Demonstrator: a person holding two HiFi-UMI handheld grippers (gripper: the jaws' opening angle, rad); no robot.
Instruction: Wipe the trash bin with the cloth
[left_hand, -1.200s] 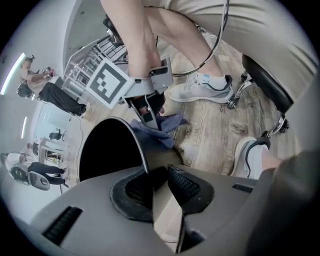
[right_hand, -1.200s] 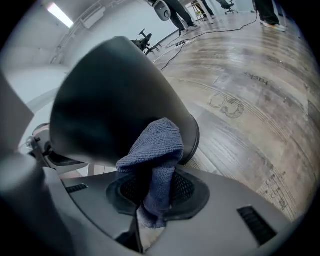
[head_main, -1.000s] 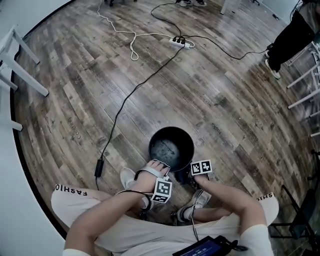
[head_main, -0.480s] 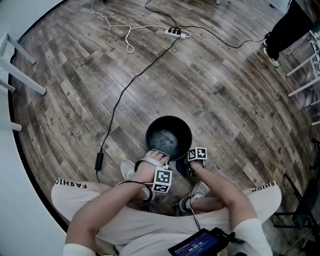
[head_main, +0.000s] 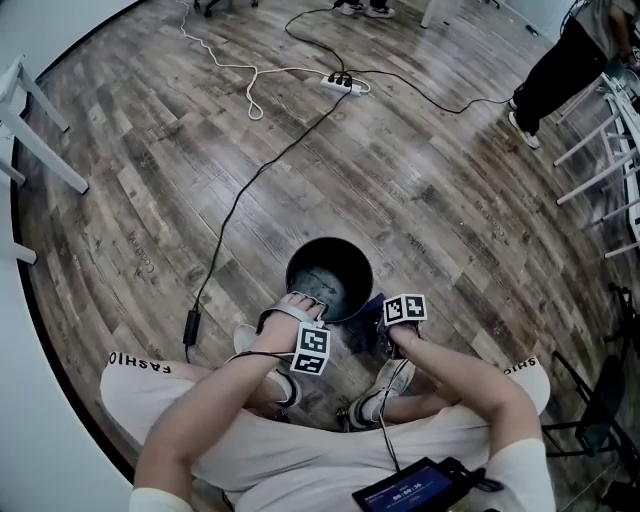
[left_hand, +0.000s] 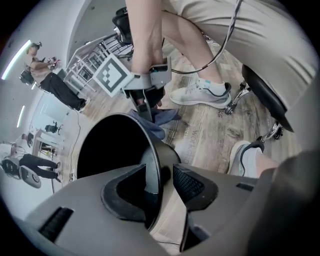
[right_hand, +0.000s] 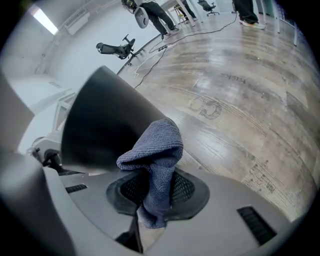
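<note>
The black trash bin (head_main: 345, 300) stands on the wood floor between the person's feet. My left gripper (head_main: 303, 298) straddles its near rim (left_hand: 158, 156), one jaw inside and one outside. Its jaws have just been opening, and a gap shows between the outer pad (left_hand: 194, 184) and the wall. My right gripper (right_hand: 155, 192) is shut on a bunched blue cloth (right_hand: 156, 147), held against the bin's outer side (right_hand: 102, 120). In the head view the cloth (head_main: 366, 316) hangs at the bin's right, below the right gripper (head_main: 378, 324). The left gripper view shows the cloth (left_hand: 161, 120) beyond the far rim.
A black cable with an adapter (head_main: 190, 325) runs up to a power strip (head_main: 336, 83) with a white cord. White furniture legs (head_main: 35, 110) stand at the left. A person (head_main: 560, 65) and chair frames (head_main: 610, 150) are at the upper right. The wearer's shoes (head_main: 372, 398) flank the bin.
The right gripper with the cloth has lifted a little and shifted rightwards along the bin's side. The left gripper has stayed at the near rim.
</note>
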